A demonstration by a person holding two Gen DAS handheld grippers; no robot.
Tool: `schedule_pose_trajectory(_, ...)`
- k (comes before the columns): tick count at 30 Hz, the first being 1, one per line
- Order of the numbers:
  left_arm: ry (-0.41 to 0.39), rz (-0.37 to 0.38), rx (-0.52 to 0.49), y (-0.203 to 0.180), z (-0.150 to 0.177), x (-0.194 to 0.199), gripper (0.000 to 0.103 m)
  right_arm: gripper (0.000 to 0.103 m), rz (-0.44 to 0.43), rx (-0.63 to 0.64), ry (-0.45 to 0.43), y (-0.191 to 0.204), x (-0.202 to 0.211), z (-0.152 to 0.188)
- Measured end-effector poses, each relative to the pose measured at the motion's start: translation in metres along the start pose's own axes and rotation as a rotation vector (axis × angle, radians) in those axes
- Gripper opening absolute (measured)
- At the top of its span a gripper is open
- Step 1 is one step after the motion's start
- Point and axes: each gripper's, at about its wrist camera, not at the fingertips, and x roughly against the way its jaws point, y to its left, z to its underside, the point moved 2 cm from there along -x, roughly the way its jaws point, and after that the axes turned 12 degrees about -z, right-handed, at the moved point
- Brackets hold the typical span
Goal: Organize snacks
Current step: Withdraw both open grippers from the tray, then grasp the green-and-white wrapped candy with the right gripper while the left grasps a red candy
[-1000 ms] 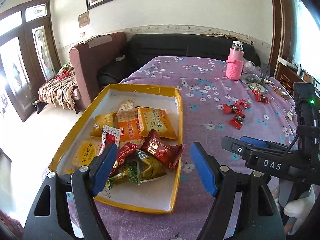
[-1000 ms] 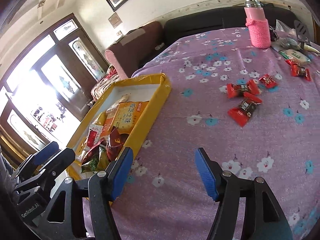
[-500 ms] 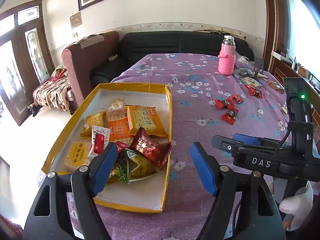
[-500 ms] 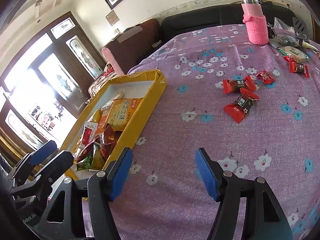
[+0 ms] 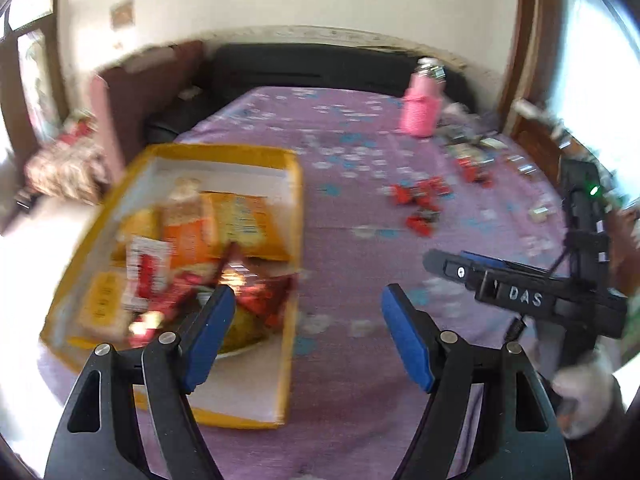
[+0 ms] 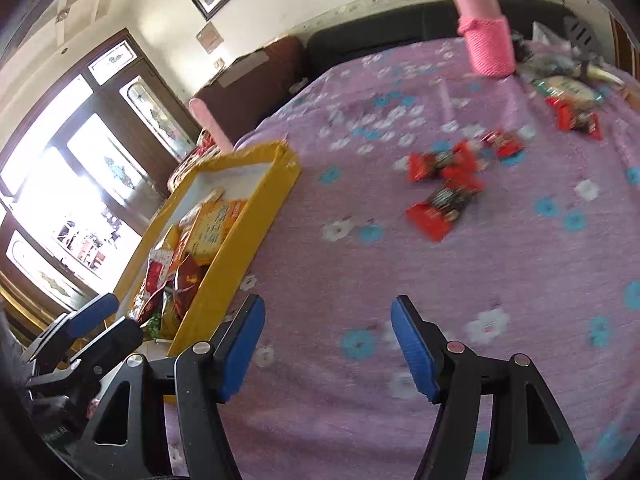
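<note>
Both my grippers, left (image 5: 308, 336) and right (image 6: 328, 344), are open and empty. Red candy wrappers (image 6: 444, 184), upper right of frame, look light and crinkly; I'd pinch one across its flat middle for the yellow tray (image 6: 256, 196).

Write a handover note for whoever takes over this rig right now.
Left gripper: open, empty, over the near right edge of the yellow tray.
Right gripper: open, empty, above the purple floral tablecloth.
Done: a pile of snack packets lies in the tray.
Left: red candy packets loose on the cloth mid-table, two more farther back near the pink bottle. The left view is motion-blurred.
</note>
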Motion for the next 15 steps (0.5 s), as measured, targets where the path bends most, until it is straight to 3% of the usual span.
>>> schedule_pose_trajectory(2,0.023,0.124,0.045,0.005,-0.009,0.000,0.076,0.067,0.047,0.005,-0.046,-0.013,0.024,-0.009)
schedule_pose_trajectory(4,0.037,0.177,0.081,0.008,-0.016,-0.002,0.076,0.068,0.115,-0.011,-0.107,-0.035,0.057,-0.020)
schedule_pose_trajectory(10,0.085,0.190,0.058,-0.008,-0.013,-0.019,0.076,0.073,0.350,-0.214,-0.293,-0.142,0.155,-0.044)
schedule_pose_trajectory(15,0.124,0.201,0.049,-0.023,-0.011,-0.029,0.076,0.073,0.466,-0.349,-0.326,-0.221,0.171,-0.062)
